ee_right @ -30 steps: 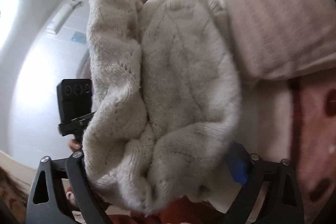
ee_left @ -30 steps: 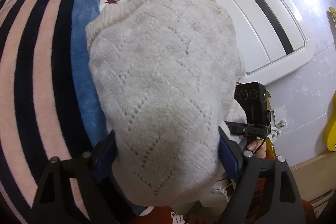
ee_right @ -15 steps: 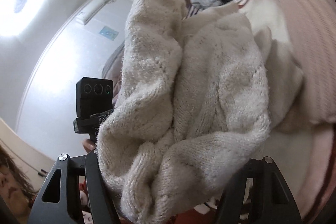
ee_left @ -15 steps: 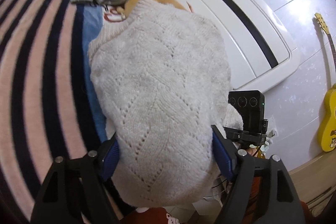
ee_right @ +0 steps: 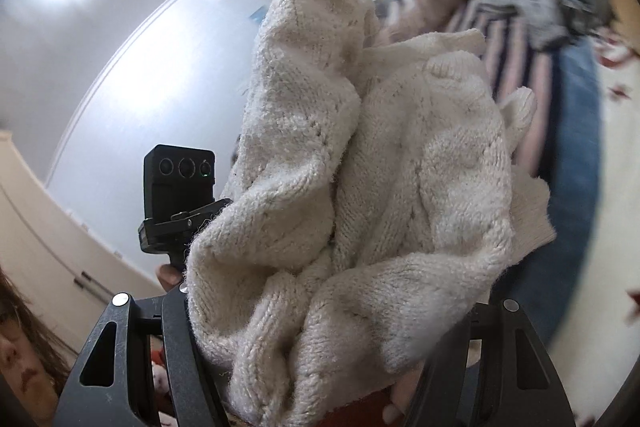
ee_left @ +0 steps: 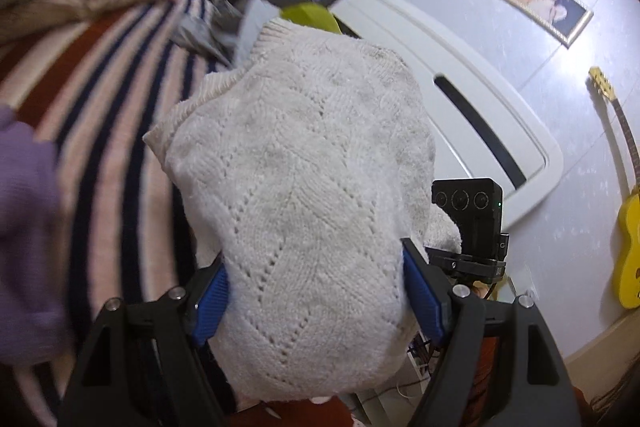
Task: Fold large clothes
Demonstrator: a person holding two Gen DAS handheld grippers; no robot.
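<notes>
Nearest the left wrist camera, the left claw [ee_left: 316, 291] is gripping a thick bundle of the cream knitted sweater [ee_left: 304, 179], its blue-padded fingers [ee_left: 210, 303] spread fairly wide and pressing into the wool on both sides. The sweater is bulging up between them and filling the middle of the view, with its ribbed edge at the far end. Just to the right, the right claw's camera block [ee_left: 470, 211] is standing beside the bundle, showing three lenses and a small green light.

In the right wrist view, the right claw [ee_right: 320, 339] is likewise clamping the sweater [ee_right: 360, 167], bunched in heavy folds between widely parted black fingers [ee_right: 180, 347]; one fold is rising in a tall column. The left claw's camera block [ee_right: 178, 187] is sitting close on the left.

Beyond the sweater, a striped blanket [ee_left: 120, 99] in pink, navy and rust is covering the bed. A purple garment [ee_left: 24, 227] is lying blurred at the left edge. Farther off, grey clothes [ee_left: 208, 31] are piled, and a white headboard [ee_left: 460, 75] is running alongside. On the wall, a framed picture [ee_left: 542, 5] is hanging, and a yellow guitar [ee_left: 630, 219] is leaning at the right.
</notes>
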